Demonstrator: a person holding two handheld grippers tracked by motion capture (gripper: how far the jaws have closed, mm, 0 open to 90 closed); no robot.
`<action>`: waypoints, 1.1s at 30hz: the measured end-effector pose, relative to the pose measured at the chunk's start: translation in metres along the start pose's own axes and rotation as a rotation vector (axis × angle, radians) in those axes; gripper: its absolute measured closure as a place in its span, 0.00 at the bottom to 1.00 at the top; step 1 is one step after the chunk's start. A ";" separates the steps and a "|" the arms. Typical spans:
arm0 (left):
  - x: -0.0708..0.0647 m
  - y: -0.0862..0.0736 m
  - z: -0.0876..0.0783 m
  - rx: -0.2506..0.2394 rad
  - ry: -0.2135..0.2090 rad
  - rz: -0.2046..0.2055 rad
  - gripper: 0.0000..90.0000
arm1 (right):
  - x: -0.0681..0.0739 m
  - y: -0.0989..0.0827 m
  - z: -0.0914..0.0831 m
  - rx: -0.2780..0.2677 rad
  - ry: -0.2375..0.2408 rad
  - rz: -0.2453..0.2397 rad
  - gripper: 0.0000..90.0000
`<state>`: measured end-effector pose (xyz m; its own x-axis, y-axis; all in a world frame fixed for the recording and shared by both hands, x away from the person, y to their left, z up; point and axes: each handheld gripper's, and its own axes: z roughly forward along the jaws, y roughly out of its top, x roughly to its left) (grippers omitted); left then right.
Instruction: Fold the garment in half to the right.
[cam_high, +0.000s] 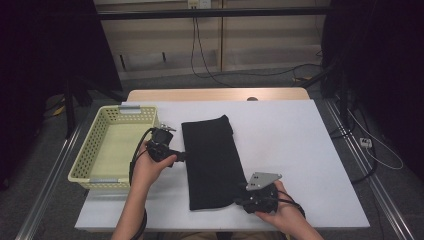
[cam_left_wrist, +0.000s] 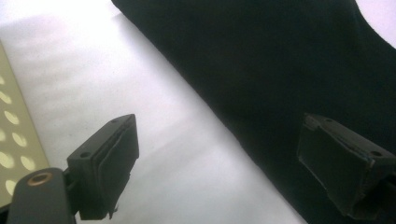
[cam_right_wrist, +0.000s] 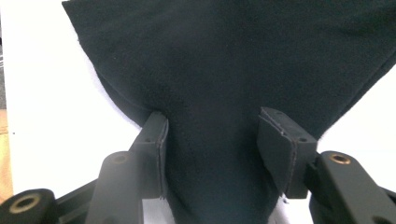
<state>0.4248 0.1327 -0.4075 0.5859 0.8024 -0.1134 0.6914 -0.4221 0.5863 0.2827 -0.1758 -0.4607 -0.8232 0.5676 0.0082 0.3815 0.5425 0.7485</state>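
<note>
A long black cloth (cam_high: 210, 160) lies flat on the white table, running from the far side toward the near edge. My left gripper (cam_high: 180, 156) sits at the cloth's left edge. Its jaws are open: one pad is over the cloth (cam_left_wrist: 261, 70) and the other over bare table, left gripper (cam_left_wrist: 224, 172). My right gripper (cam_high: 239, 201) is at the cloth's near right corner. In the right gripper view the cloth (cam_right_wrist: 219, 70) fills the gap between the jaws, right gripper (cam_right_wrist: 212, 135). They stand about half open around it and do not pinch it flat.
A pale yellow perforated basket (cam_high: 85, 155) stands at the table's left side, close to my left hand; its wall (cam_left_wrist: 9, 140) is beside the left jaw. The white tabletop (cam_high: 300, 150) stretches bare to the right of the cloth. Cables lie on the floor beyond the table.
</note>
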 end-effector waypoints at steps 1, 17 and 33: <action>0.000 0.000 0.000 0.001 -0.001 0.000 0.15 | 0.000 0.000 0.000 -0.001 -0.002 0.005 0.54; 0.000 0.002 0.002 0.000 -0.015 0.004 0.15 | -0.006 0.005 0.004 -0.010 -0.030 0.078 0.91; 0.002 0.010 0.007 -0.032 0.001 -0.017 0.11 | -0.015 0.004 -0.010 -0.193 0.065 0.222 0.92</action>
<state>0.4356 0.1273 -0.4075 0.5739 0.8096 -0.1231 0.6874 -0.3945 0.6099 0.2920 -0.1882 -0.4517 -0.7563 0.6149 0.2233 0.4731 0.2785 0.8358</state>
